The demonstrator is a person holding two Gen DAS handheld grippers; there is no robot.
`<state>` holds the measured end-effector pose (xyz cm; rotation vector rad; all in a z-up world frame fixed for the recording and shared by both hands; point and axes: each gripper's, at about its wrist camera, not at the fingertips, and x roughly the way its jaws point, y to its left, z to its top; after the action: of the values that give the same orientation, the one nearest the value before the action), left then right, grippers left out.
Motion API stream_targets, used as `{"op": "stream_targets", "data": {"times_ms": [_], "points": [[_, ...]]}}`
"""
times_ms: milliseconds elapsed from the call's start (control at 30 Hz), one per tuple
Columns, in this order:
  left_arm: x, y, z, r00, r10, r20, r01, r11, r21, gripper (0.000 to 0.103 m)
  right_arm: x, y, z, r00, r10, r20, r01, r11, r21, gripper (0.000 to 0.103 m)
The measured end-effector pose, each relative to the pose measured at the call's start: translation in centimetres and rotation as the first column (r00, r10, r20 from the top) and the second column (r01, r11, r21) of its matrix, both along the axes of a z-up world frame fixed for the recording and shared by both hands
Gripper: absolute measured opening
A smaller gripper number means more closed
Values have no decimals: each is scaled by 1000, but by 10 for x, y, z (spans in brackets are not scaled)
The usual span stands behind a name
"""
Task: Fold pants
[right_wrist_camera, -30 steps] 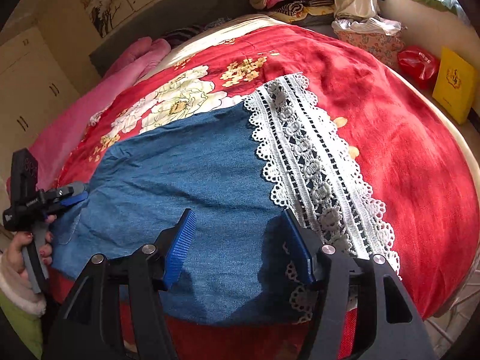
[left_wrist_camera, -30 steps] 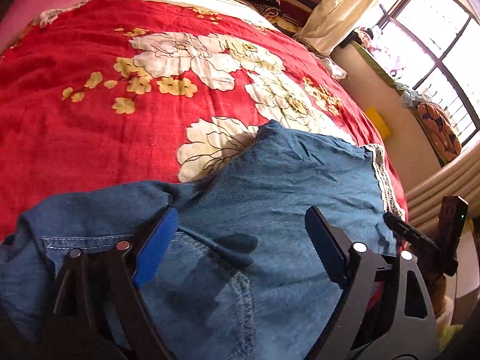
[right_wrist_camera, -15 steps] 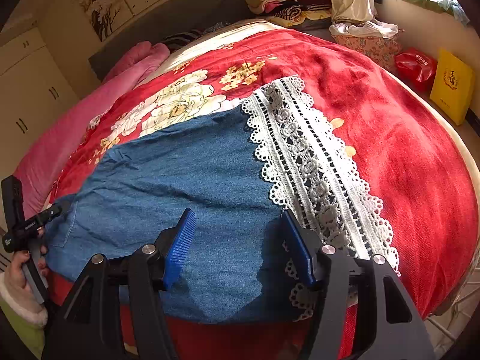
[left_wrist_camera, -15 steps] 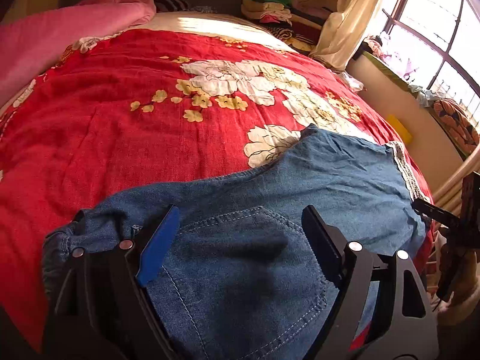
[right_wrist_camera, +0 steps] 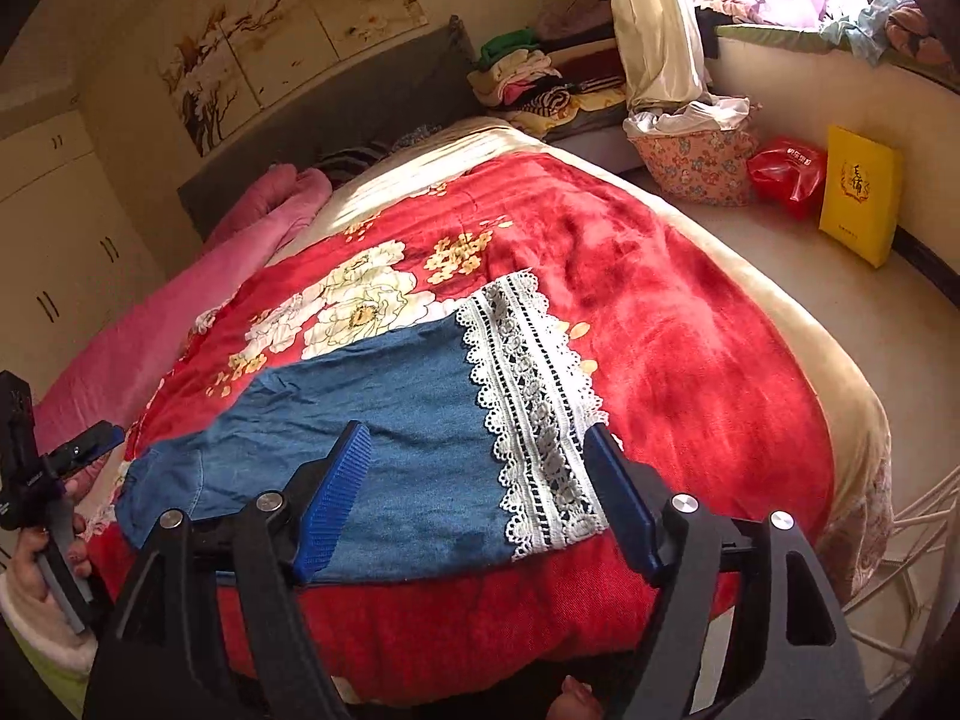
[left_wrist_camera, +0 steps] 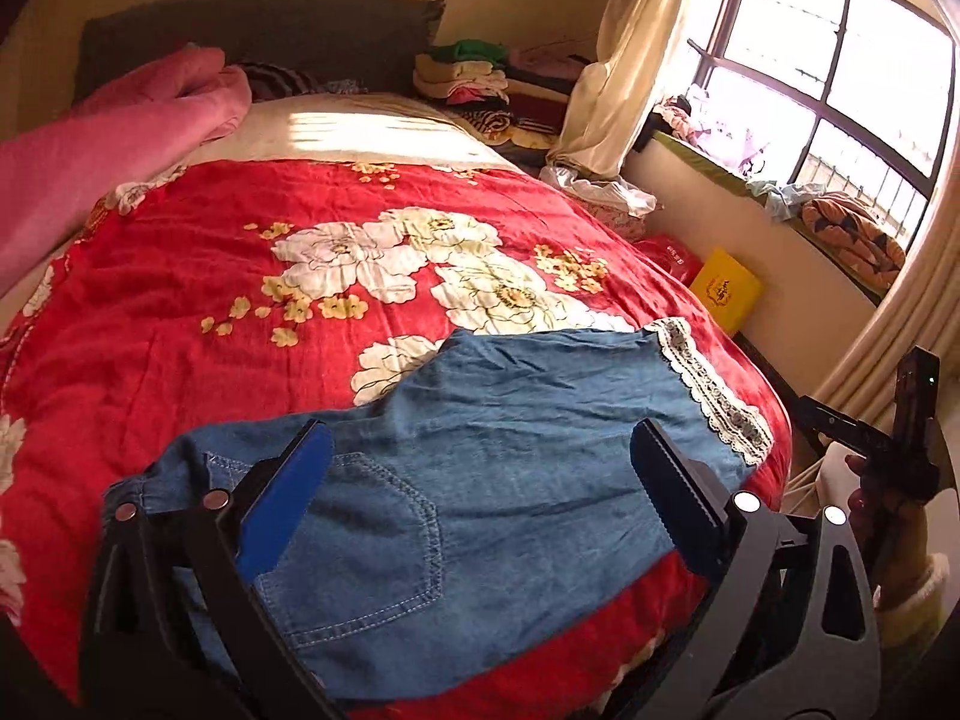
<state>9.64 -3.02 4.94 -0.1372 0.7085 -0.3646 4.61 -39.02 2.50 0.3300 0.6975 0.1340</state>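
Blue denim pants [left_wrist_camera: 480, 480] with a white lace hem [left_wrist_camera: 714, 390] lie flat across the near edge of the red flowered bed cover [left_wrist_camera: 180, 276]. A back pocket [left_wrist_camera: 372, 546] faces up at the waist end. My left gripper [left_wrist_camera: 480, 492] is open and empty, held above the waist end. My right gripper [right_wrist_camera: 480, 492] is open and empty above the hem end, where the pants [right_wrist_camera: 384, 420] and lace hem [right_wrist_camera: 534, 414] show. Each gripper shows at the edge of the other's view.
A pink quilt [left_wrist_camera: 90, 156] lies along the bed's left side. Stacked clothes [left_wrist_camera: 480, 78] sit by the headboard. A yellow box [right_wrist_camera: 858, 192], a red bag [right_wrist_camera: 786, 174] and a flowered laundry basket [right_wrist_camera: 696, 162] stand on the floor by the window wall.
Both grippers have pulled back and up from the pants, so more of the bed and room shows. Both stay open. The pants lie where they were.
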Motion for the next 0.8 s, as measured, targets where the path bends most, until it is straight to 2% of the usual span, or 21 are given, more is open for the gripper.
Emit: {"op": "stream_targets", "data": {"times_ms": [300,500,800], "points": [[2,-60,21,997,-79,28,76,994,82,93,-21,-13,12,998,-48,40,47,999,18,87],[20,-104,16,991,-137,-2,136,983,124,93,-20,-19,2,998,-61,25,59,997,54,90],[62,-172,-2,970,-241,-35,242,945,220,93,-11,-23,-26,997,-67,-31,69,994,90,91]]}}
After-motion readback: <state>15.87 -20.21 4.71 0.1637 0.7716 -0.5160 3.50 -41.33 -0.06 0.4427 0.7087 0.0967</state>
